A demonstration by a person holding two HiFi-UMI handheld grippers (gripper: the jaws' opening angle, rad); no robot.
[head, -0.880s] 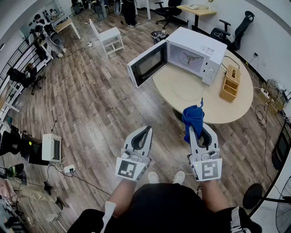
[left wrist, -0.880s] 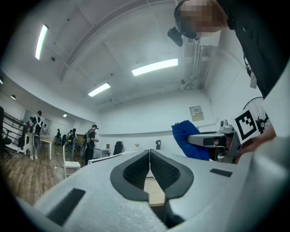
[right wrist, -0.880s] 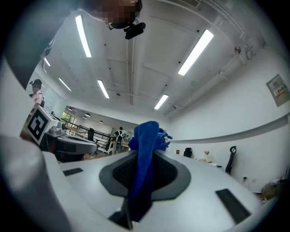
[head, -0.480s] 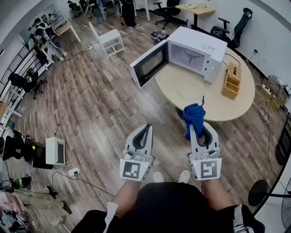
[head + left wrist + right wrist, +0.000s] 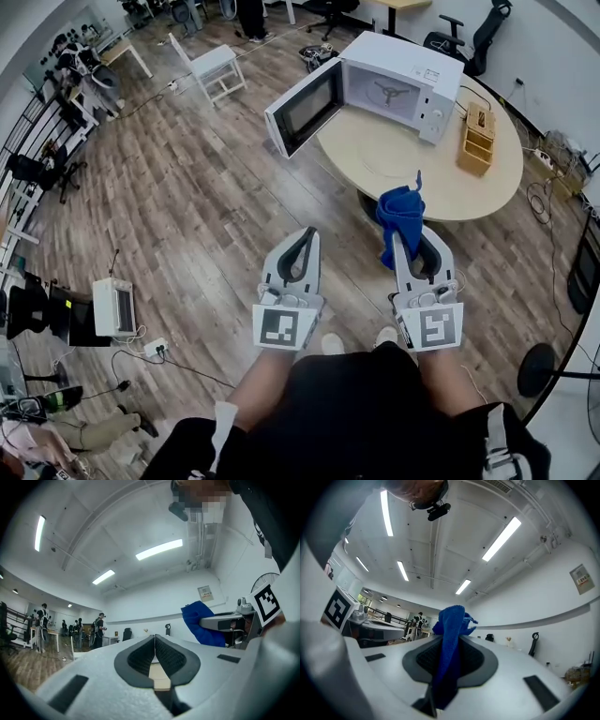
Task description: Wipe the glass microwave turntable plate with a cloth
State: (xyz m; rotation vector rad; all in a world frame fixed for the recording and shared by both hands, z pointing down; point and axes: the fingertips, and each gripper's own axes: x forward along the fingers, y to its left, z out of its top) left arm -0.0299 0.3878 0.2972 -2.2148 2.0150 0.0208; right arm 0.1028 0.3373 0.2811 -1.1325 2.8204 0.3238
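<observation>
The right tongs [image 5: 411, 244] clenched the blue cloth [image 5: 401, 216], which stood bunched above their tips. The left tongs [image 5: 306, 236] were pressed together, empty, over the wooden floor [image 5: 187, 206].

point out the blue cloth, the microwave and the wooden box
blue cloth [image 5: 401, 214]: head view, middle of the bunched fabric.
microwave [image 5: 412, 56]: head view, top of white casing.
wooden box [image 5: 476, 141]: head view, its middle.

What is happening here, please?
A person stands back from the round table with a claw in each hand. The right claw is shut on a blue cloth; the left claw is shut on nothing. On the table the microwave stands open, and the glass plate lies in front of it, neither claw near it yet.
</observation>
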